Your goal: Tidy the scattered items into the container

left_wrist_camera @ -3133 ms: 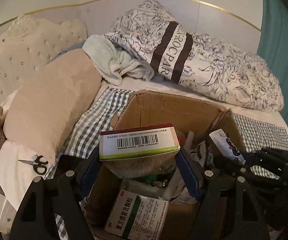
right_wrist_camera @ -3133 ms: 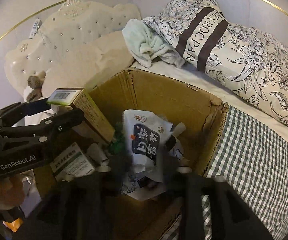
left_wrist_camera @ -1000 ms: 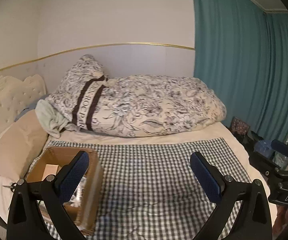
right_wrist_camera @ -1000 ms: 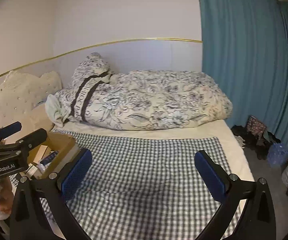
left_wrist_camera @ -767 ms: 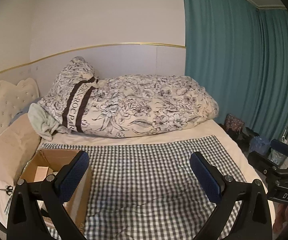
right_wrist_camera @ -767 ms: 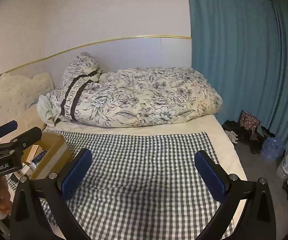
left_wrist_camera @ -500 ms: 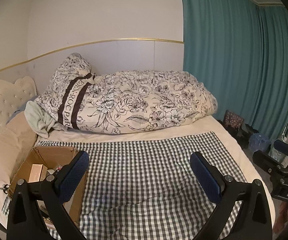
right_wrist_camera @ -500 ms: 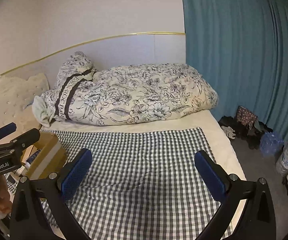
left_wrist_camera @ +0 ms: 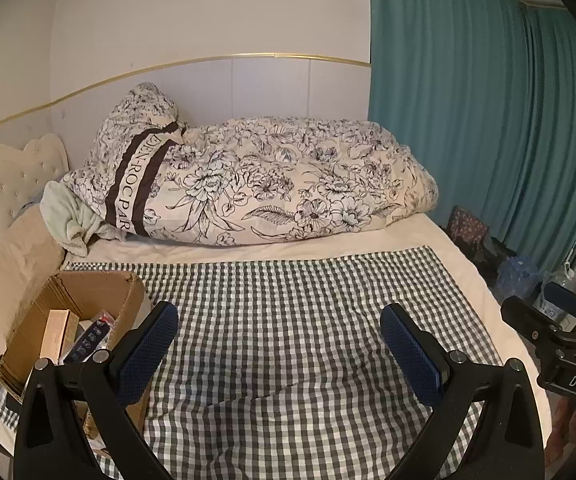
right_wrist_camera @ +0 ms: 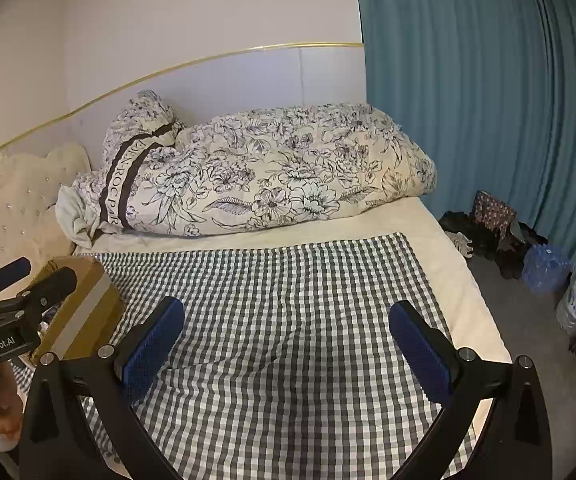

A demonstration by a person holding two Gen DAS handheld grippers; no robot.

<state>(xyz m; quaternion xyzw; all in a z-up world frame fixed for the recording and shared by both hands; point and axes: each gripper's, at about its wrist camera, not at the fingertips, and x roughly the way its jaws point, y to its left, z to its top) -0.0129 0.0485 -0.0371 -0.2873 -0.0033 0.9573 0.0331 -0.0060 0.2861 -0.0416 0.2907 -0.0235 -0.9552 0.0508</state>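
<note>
Brown cardboard box (left_wrist_camera: 76, 300) sits at about eight o'clock on the bed, on the corner of the checked blanket (left_wrist_camera: 288, 320), with a tan carton (left_wrist_camera: 54, 332) and other packets inside it. The left claw (left_wrist_camera: 280, 354) hangs over the blanket, released, its blue pads spread wide and gripping nothing. The right claw (right_wrist_camera: 286, 350) is likewise spread and empty. At twelve o'clock lies a rolled floral duvet (left_wrist_camera: 268, 188); teal curtains (left_wrist_camera: 479, 120) hang at two o'clock.

My open cardboard box (left_wrist_camera: 88, 292) sits at the checked cloth's left edge — boxes and packets (left_wrist_camera: 88, 334) piled inside.
</note>
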